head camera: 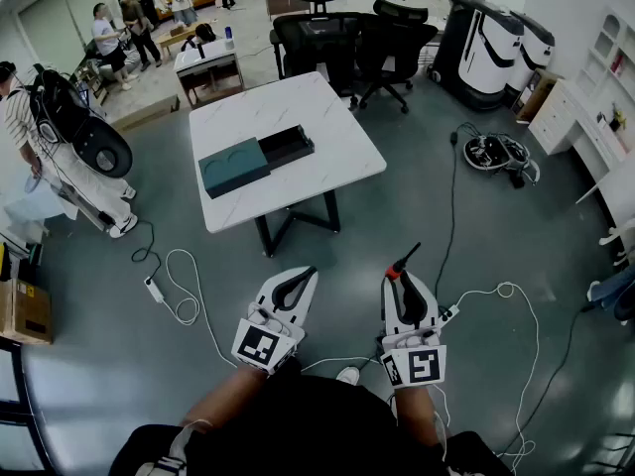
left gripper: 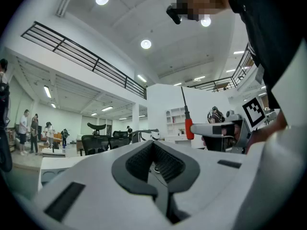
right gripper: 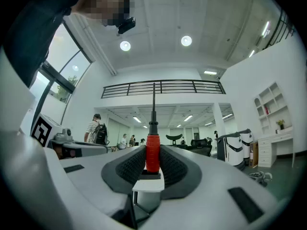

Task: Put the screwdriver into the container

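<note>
Meanwhile the right gripper clamps the screwdriver by its red handle, the left gripper closed and empty, the container far beyond.

A grey polished floor spreads below me, crossed by loose cables. A white marble-topped table on a black frame stands ahead of me, with black office chairs just behind it. White shelving lines the right wall. Overhead, round ceiling lights glow above a black mezzanine railing. People gather at the far left.
</note>
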Motion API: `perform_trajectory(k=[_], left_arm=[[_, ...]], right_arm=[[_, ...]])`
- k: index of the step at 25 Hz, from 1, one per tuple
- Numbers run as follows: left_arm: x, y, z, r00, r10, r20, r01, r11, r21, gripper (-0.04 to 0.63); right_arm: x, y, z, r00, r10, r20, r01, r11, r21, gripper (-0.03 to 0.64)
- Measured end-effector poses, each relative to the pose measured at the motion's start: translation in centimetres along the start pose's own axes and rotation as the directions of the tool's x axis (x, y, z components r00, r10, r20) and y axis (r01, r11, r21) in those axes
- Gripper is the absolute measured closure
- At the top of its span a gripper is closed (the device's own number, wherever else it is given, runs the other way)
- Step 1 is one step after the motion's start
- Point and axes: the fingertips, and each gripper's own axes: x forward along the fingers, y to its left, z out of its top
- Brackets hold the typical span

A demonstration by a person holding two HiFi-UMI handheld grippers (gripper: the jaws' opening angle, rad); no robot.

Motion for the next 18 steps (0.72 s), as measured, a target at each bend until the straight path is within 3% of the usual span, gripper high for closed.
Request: perform_trajectory(k=[4, 8, 18], left_arm=[[-0.2, 0.2, -0.5, 1.000, 0.008, -0.030, -0.009, 0.999, -0.037, 0.591], [-0.1, 0.9, -0.3, 1.000, -0.001, 0.008, 0.001, 1.000, -0.012, 0.591], [-0.7, 5.0, -0.8, 1.000, 0.024, 0.014, -0.023, 0.999, -0.032, 0.591]], right_arm=[[0.6, 0.4, -0.5, 1.000, 0.000, -0.003, 0.000, 1.000, -0.004, 0.512], [1.2, 0.6, -0.5, 1.000, 0.002, -0.007, -0.002, 1.000, -0.010, 0.512], [5.2, 2.9, 0.0, 0.999, 0.038, 0.036, -0.038, 0.999, 0.002, 0.511]])
